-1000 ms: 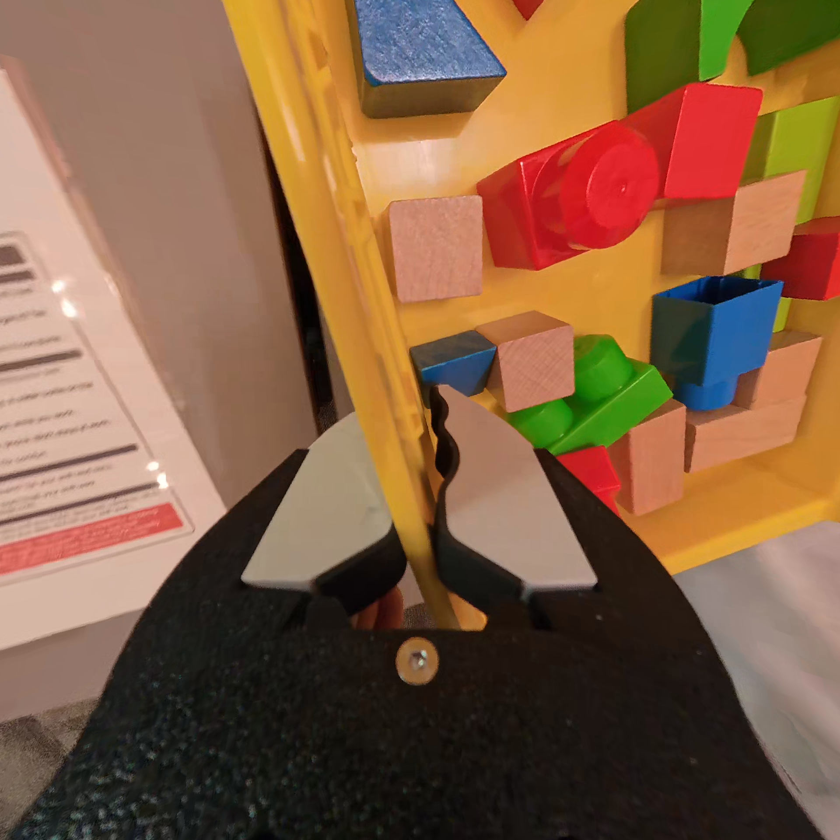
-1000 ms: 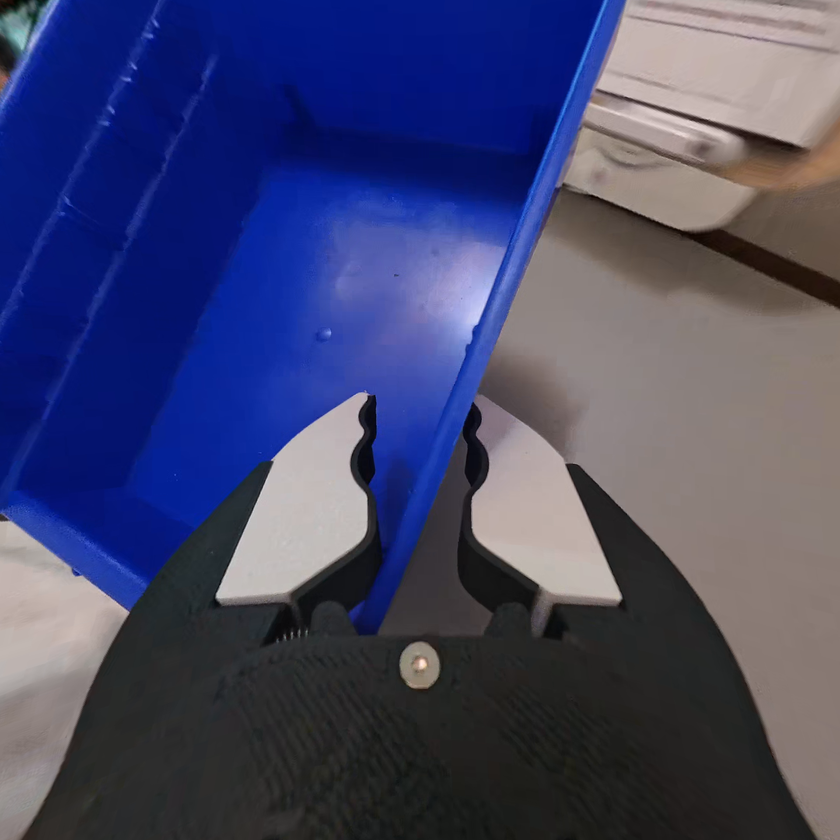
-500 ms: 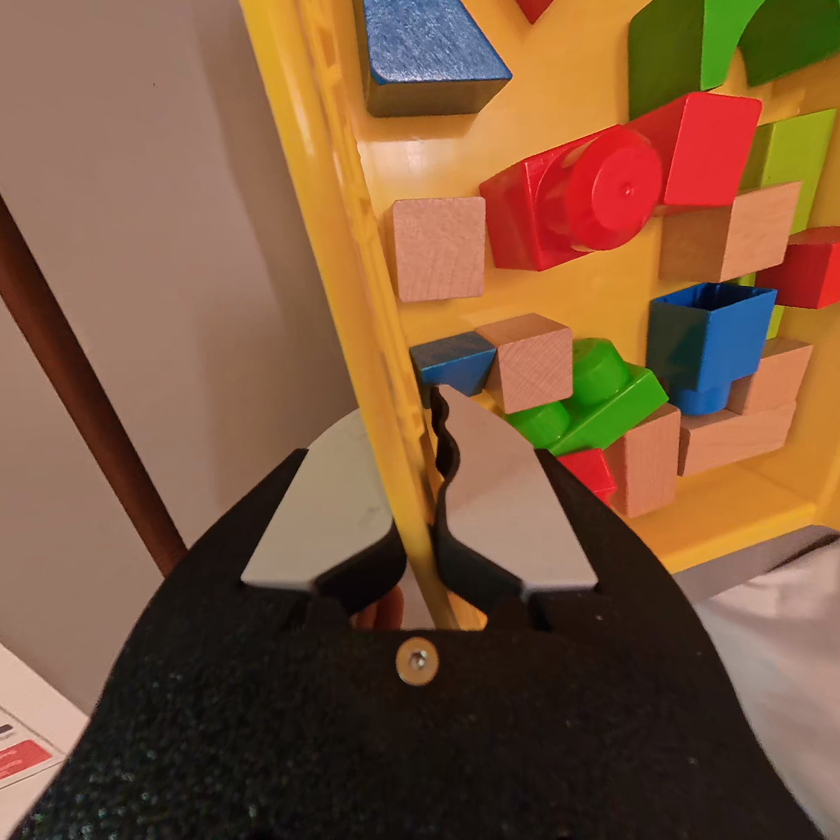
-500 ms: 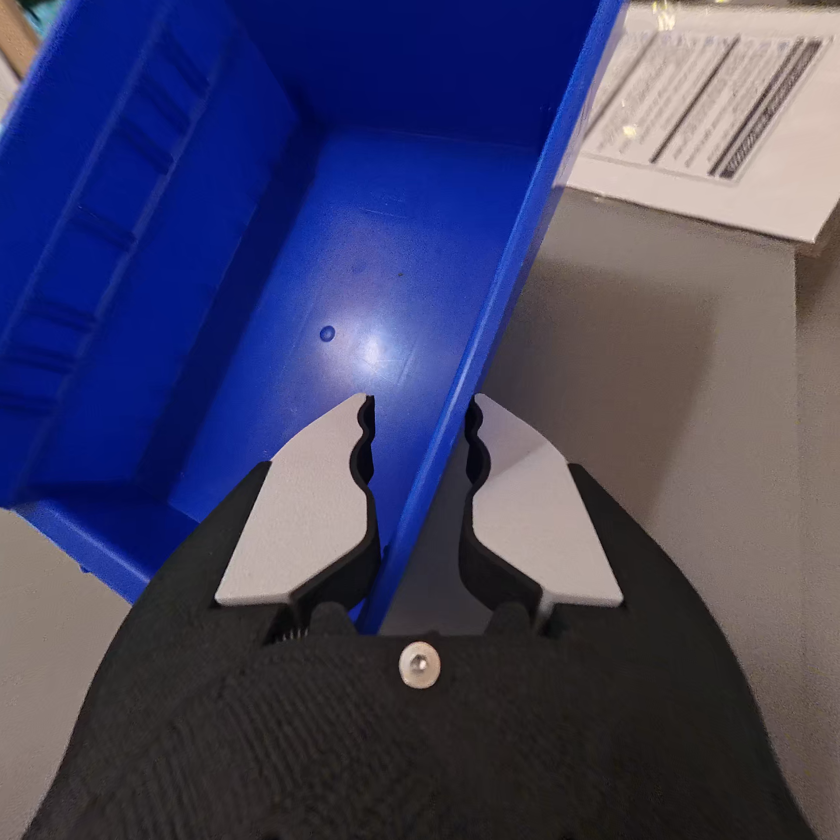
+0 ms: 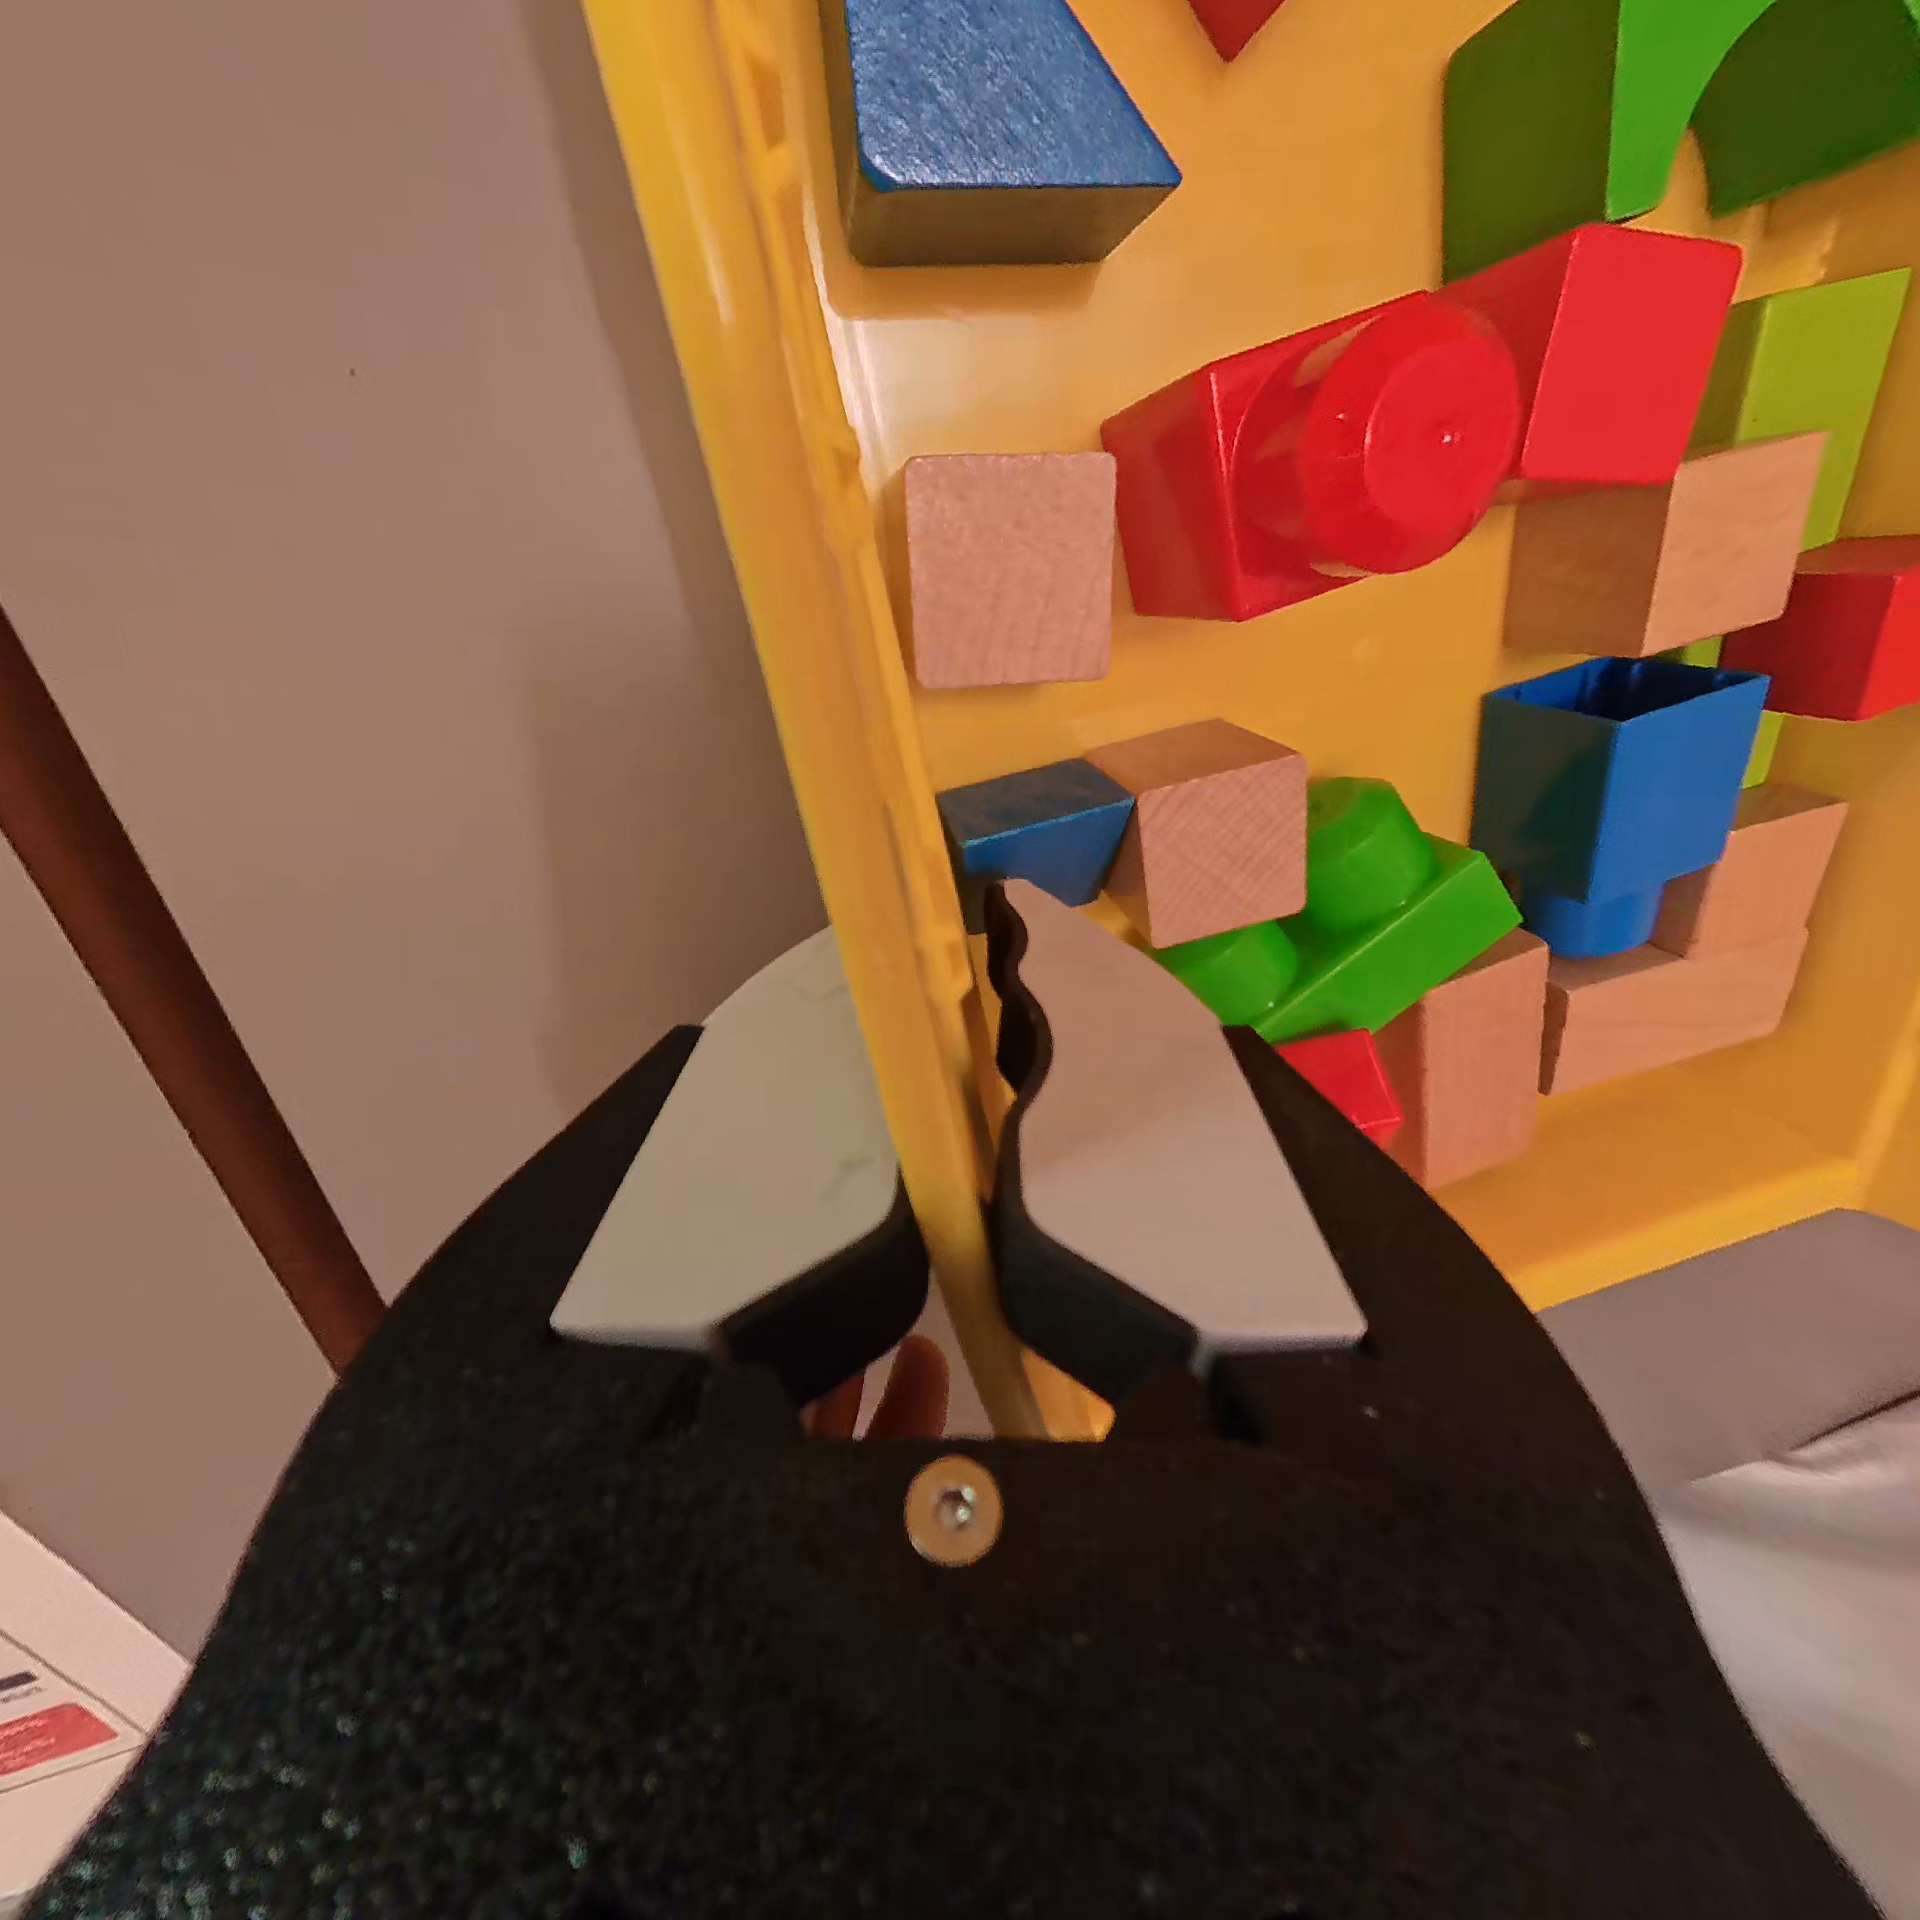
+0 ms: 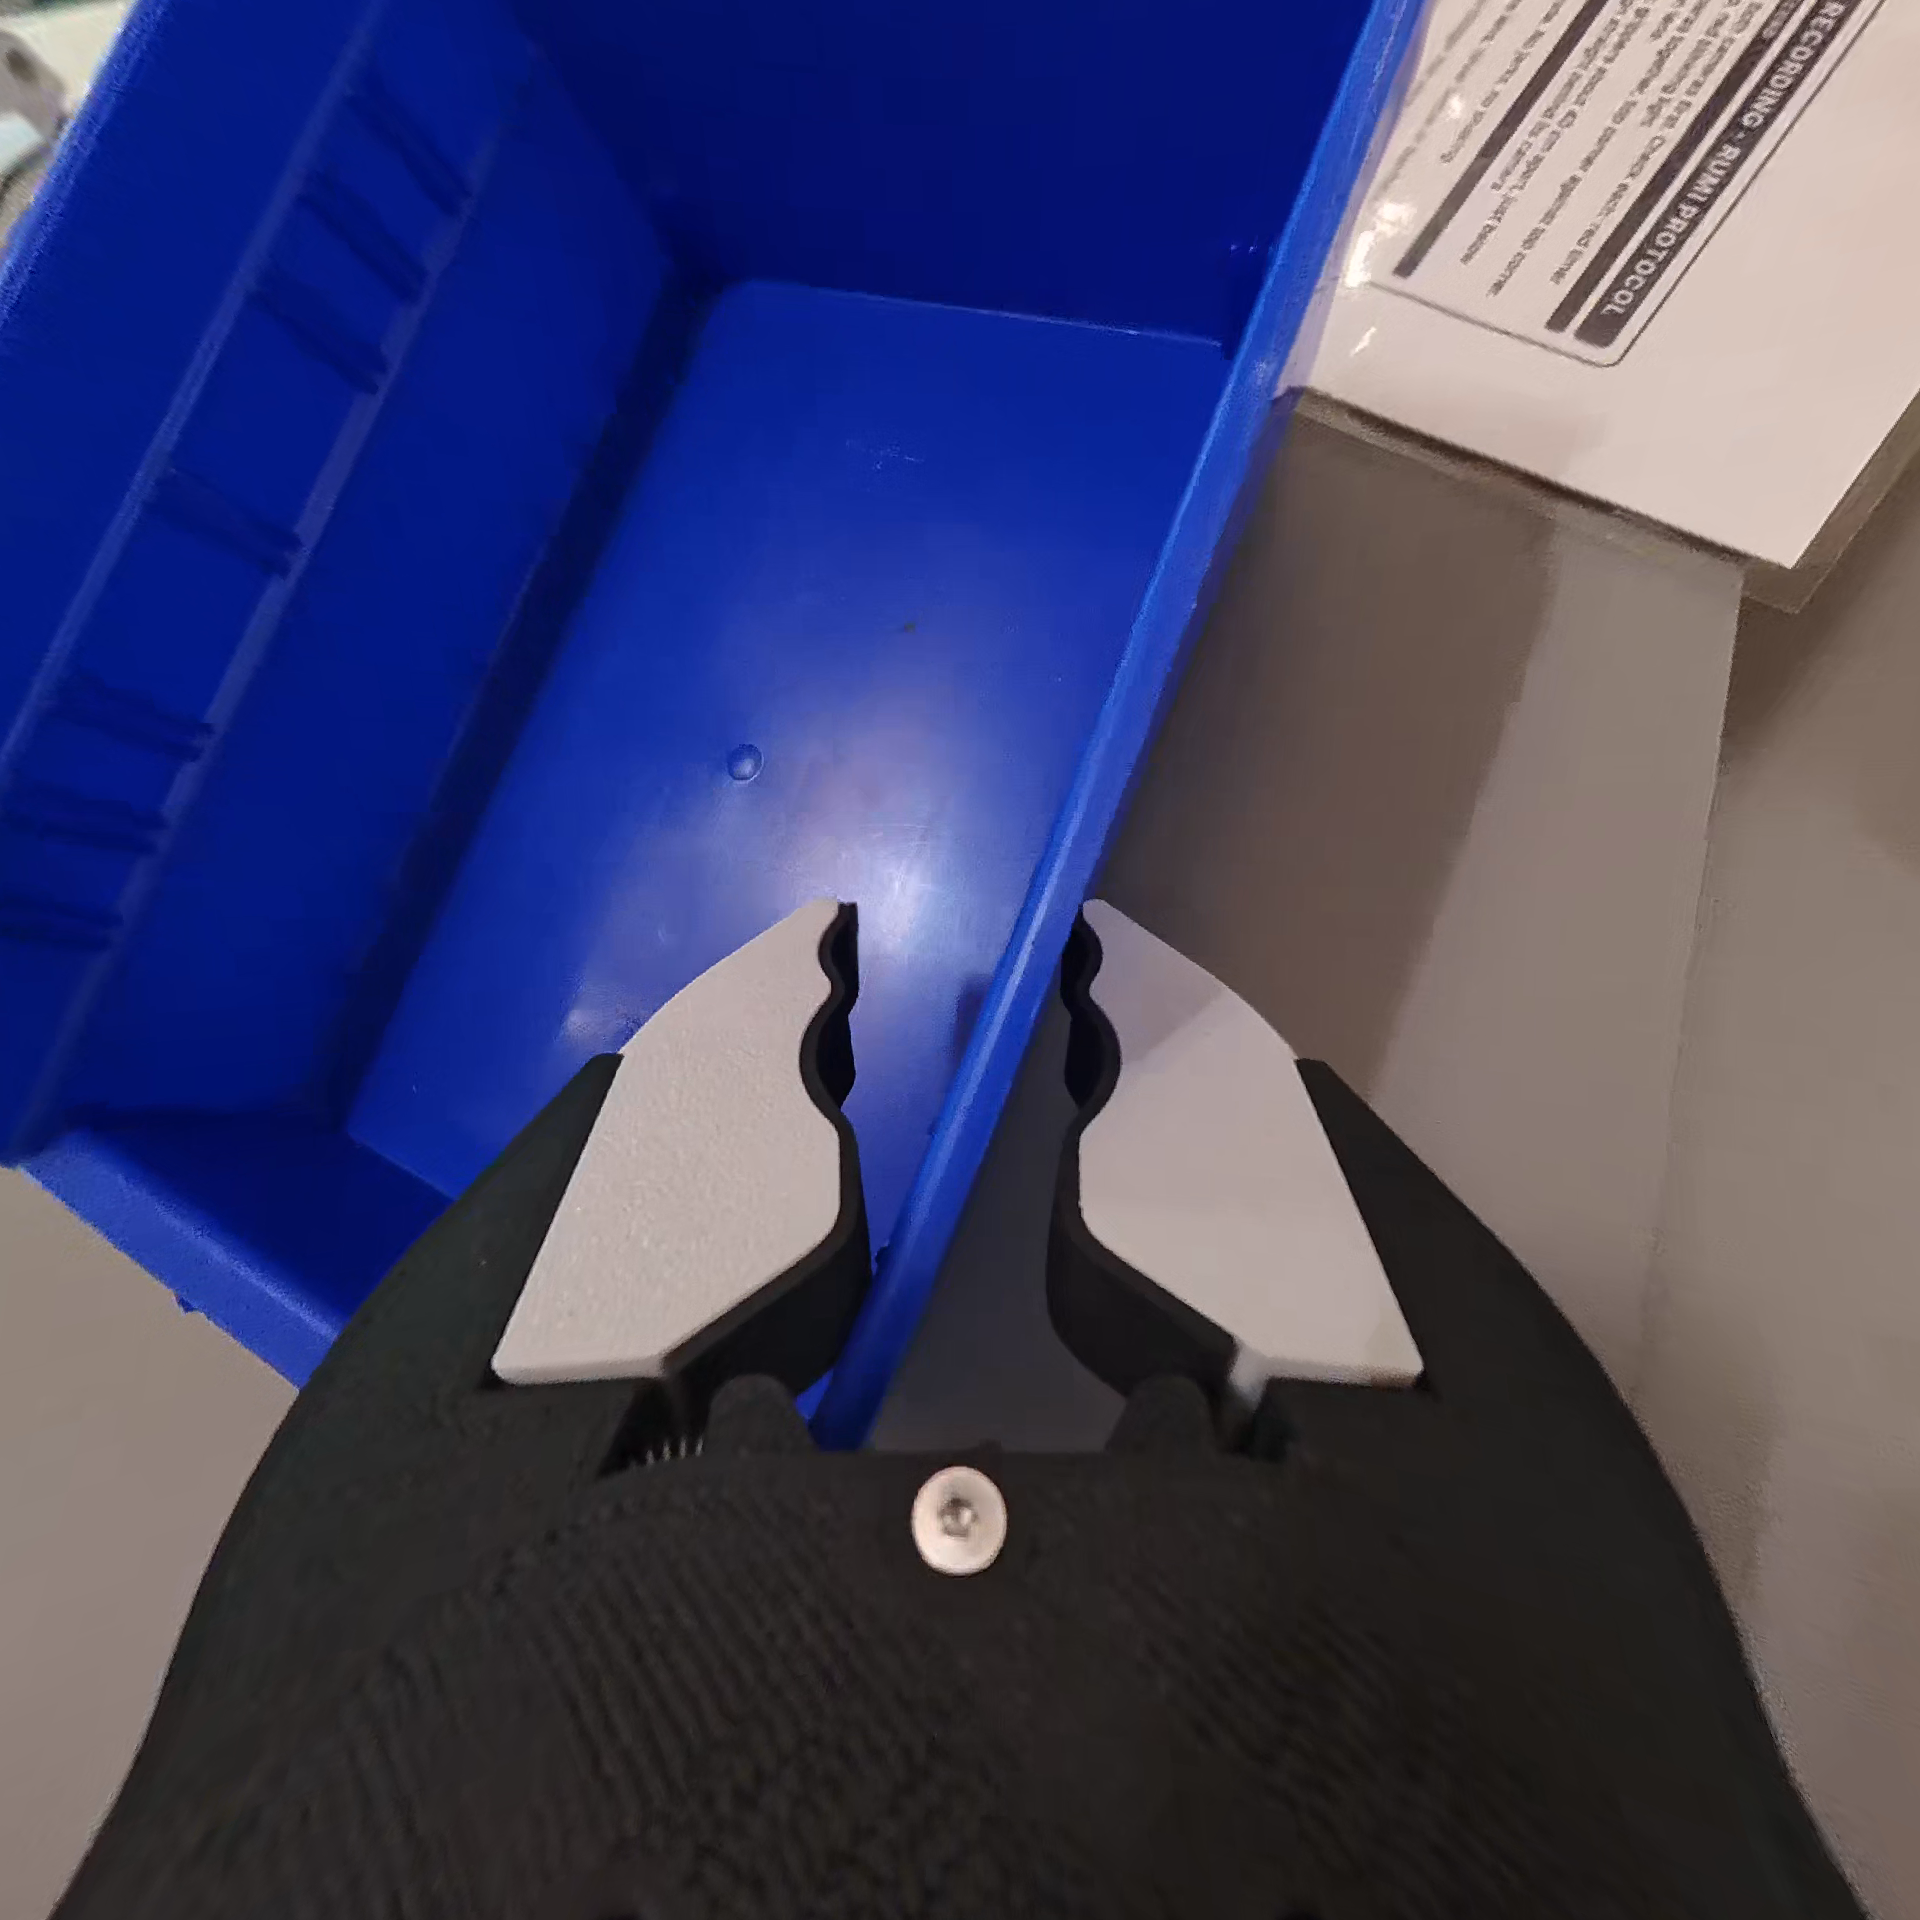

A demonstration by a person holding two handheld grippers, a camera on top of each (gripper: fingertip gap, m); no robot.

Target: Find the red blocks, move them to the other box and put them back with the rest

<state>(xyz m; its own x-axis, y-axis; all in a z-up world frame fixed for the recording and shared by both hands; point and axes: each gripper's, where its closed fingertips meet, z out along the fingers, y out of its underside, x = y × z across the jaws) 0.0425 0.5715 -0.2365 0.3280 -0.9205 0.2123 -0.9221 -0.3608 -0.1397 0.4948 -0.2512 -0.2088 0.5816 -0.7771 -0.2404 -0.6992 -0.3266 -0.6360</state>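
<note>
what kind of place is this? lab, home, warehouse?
Probably a lab or data-collection station, not certain. Cues: a laminated instruction sheet on a white stand, a plain grey tabletop, and plastic bins, one yellow bin of toy blocks, one blue bin empty.

This looks like an indoor test or recording room rather than a home kitchen or a shop. A plain beige wall [image 5: 364,520] stands behind, crossed by a dark brown wooden strip [image 5: 156,997]. A white printed sheet [image 6: 1662,260] under a clear cover lies on a smooth grey surface [image 6: 1558,935], and another white sheet with a red patch [image 5: 62,1745] shows low in the left wrist view. A yellow box [image 5: 831,623] of toy blocks [image 5: 1351,457] and a blue box [image 6: 727,520] suit a set-up trial.
</note>
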